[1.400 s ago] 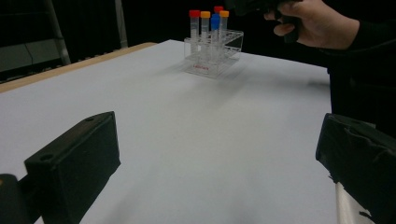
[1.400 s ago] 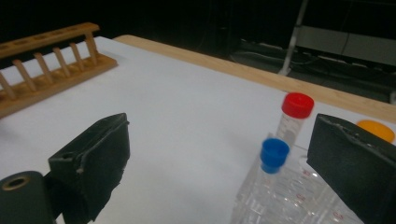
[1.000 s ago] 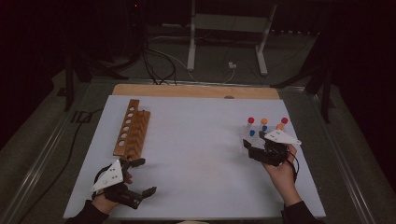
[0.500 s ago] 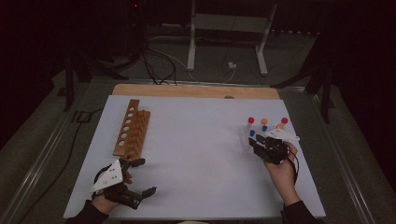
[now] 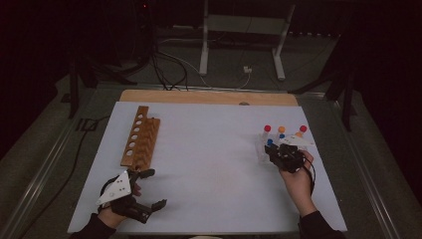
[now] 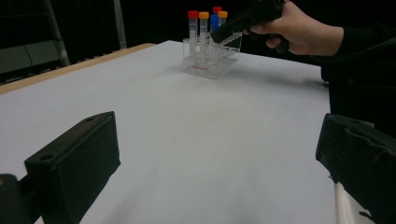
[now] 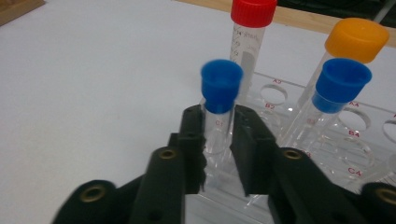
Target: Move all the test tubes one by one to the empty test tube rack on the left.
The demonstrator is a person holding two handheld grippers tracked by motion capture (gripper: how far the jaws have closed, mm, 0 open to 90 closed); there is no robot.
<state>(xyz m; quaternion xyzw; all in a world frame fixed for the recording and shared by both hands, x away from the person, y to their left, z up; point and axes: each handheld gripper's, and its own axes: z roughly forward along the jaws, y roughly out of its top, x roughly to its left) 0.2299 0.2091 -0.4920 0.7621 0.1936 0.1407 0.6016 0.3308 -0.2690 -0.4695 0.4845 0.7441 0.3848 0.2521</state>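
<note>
A: Right gripper?
B: Jaws pinched on the blue-capped tube, just under its cap. Tube stands in the clear rack at about 3 o'clock on the white sheet, near its right edge.
A: Neighbours?
B: Red-capped tube behind; second blue tube and orange-capped tube to the side. Tight.
A: Left gripper?
B: Jaws wide apart, holding nothing, at 7 o'clock. Wooden rack at 10 o'clock. Middle of sheet bare; dark floor, cables and stand legs beyond.
</note>
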